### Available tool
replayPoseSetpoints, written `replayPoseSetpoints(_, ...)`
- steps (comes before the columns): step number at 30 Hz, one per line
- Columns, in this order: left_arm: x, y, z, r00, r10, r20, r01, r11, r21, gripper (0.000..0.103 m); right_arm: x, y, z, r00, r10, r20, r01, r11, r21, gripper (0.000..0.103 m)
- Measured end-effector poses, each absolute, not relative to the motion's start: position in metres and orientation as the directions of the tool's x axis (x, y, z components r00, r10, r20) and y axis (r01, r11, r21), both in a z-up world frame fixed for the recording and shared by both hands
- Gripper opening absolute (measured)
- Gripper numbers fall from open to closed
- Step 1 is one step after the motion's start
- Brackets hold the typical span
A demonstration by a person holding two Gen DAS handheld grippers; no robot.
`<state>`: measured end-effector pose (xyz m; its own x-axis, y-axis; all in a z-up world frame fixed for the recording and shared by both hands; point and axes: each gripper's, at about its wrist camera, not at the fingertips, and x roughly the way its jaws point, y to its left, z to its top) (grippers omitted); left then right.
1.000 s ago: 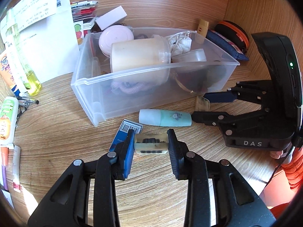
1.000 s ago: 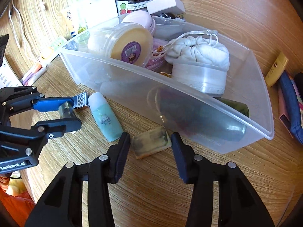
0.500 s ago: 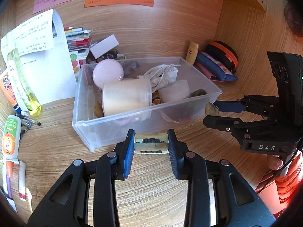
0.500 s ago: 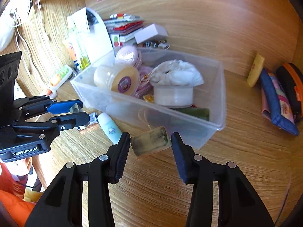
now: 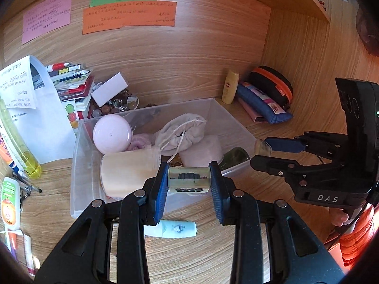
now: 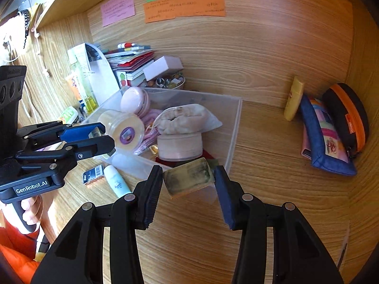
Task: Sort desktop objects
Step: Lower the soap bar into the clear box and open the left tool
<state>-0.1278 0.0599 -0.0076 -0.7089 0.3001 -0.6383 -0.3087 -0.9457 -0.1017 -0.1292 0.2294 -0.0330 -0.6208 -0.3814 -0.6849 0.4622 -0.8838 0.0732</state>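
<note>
My left gripper (image 5: 189,180) is shut on a small cream block (image 5: 189,176) with dark marks, held above the front edge of the clear plastic bin (image 5: 76,165). My right gripper (image 6: 189,177) is shut on a worn green-tan block (image 6: 187,176), hanging over the bin's near right corner (image 6: 233,139). Each gripper shows in the other's view: the right gripper (image 5: 260,152) beside the bin's right end, the left gripper (image 6: 106,136) at the bin's left front. The bin holds a pink round case (image 5: 112,133), a cream jar (image 5: 129,171) and a white drawstring pouch (image 5: 182,133).
A mint tube (image 5: 175,229) and a barcode card (image 6: 93,176) lie on the desk in front of the bin. Bottles and tubes (image 5: 21,151) crowd the left edge. Blue and black pouches (image 6: 331,132) and a yellow tube (image 6: 293,101) sit at right. Books (image 6: 132,59) stand behind.
Both grippers have lifted their blocks off the desk and risen toward the bin. The views have tilted up, so the back wall with its sticky notes has come into sight.
</note>
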Motion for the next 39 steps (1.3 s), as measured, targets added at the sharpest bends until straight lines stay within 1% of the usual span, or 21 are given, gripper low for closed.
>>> replayPoseSetpoints(8, -0.149, 0.071, -0.017, -0.697, 0.283, -0.658, -0.312, -0.947, -0.077, 0.033, -0.146, 0.229, -0.037, -0.625, -0.372, -0.686, 0.45, -0.89, 0.073, 0.042)
replayPoseSetpoints(12, -0.158, 0.072, -0.024, -0.671, 0.31, -0.673, -0.326, -0.939, -0.108, 0.033, -0.149, 0.227, -0.037, -0.628, -0.374, -0.682, 0.454, -0.888, 0.07, 0.042)
replayPoseSetpoints(17, -0.16, 0.077, -0.031, -0.66, 0.308, -0.685, -0.334, -0.937, -0.1, 0.033, -0.15, 0.224, -0.036, -0.635, -0.369, -0.679, 0.459, -0.887, 0.052, 0.042)
replayPoseSetpoints(30, -0.156, 0.077, -0.029, -0.662, 0.328, -0.674, -0.348, -0.931, -0.112, 0.033, -0.152, 0.212, -0.037, -0.629, -0.346, -0.696, 0.465, -0.885, 0.02, 0.043)
replayPoseSetpoints(33, -0.152, 0.077, -0.025, -0.67, 0.331, -0.665, -0.352, -0.93, -0.109, 0.033, -0.148, 0.211, -0.035, -0.636, -0.34, -0.693, 0.461, -0.887, 0.013, 0.045)
replayPoseSetpoints(39, -0.146, 0.074, -0.019, -0.684, 0.327, -0.652, -0.345, -0.933, -0.106, 0.033, -0.136, 0.212, -0.024, -0.668, -0.323, -0.67, 0.448, -0.894, -0.017, 0.055)
